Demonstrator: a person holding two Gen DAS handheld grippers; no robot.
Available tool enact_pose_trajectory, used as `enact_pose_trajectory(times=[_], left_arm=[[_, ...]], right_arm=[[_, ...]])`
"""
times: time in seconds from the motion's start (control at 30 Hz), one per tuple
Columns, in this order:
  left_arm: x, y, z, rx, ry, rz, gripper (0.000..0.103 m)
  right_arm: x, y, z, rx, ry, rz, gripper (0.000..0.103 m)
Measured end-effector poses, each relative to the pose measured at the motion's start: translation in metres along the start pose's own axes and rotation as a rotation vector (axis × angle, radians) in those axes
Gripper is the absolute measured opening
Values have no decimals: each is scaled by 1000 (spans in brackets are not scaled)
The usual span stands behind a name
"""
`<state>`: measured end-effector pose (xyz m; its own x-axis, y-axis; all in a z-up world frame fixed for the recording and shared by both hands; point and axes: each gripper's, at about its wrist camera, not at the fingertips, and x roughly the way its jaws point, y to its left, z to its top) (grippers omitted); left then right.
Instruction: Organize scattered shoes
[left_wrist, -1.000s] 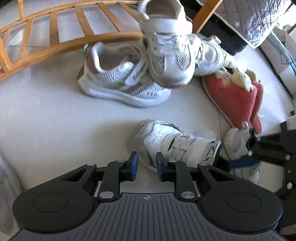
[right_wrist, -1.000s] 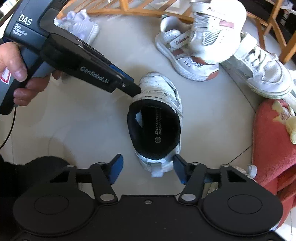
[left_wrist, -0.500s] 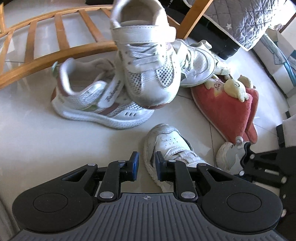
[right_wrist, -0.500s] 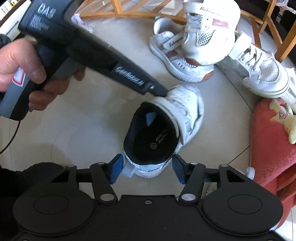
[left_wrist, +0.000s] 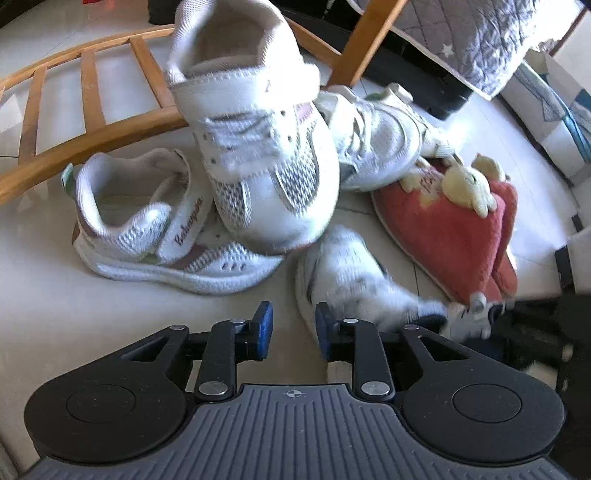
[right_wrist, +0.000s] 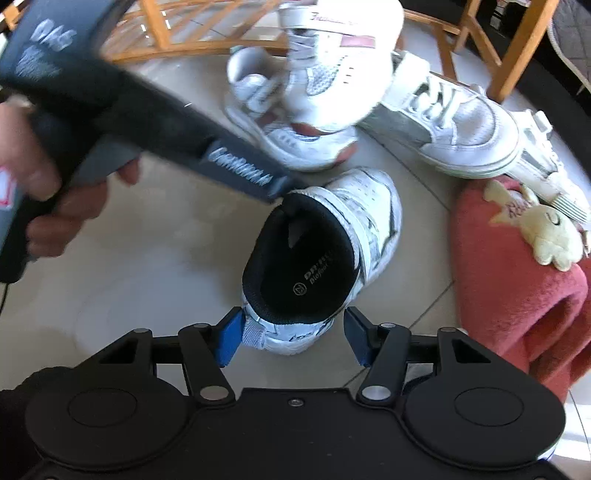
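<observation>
The right hand-held gripper (right_wrist: 291, 338) grasps the shoe (right_wrist: 321, 258) by its heel; the left hand-held gripper (left_wrist: 291, 334) is opening, empty, so the shoe may tip.

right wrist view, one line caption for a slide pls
Right gripper straddles the heel of a black-lined sneaker while the left gripper meets its collar.

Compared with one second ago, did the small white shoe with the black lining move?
Yes. In the right wrist view the small white shoe turned, its toe now pointing toward the red slipper.

Black insole (right_wrist: 295, 273) reads "Biofoot" (brand above partly cut off).
</observation>
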<state>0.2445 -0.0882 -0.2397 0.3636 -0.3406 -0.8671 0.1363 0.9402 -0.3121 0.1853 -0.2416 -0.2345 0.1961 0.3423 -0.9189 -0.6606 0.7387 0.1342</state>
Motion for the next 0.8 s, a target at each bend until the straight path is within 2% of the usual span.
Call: enact_pose_trajectory(times=[0.37, 0.6, 0.7, 0.8], left_arm=[[-24, 25, -37, -86, 33, -2, 27], [-33, 27, -60, -104, 62, -10, 28], [-34, 24, -68, -111, 79, -22, 28], [-34, 18, -73, -98, 90, -36, 29]], right_arm=[[-43, -9, -26, 26, -11, 23, 65], [-31, -23, -42, 83, 6, -27, 64], [-24, -29, -41, 94, 16, -37, 61], [-13, -30, -43, 87, 45, -46, 49]])
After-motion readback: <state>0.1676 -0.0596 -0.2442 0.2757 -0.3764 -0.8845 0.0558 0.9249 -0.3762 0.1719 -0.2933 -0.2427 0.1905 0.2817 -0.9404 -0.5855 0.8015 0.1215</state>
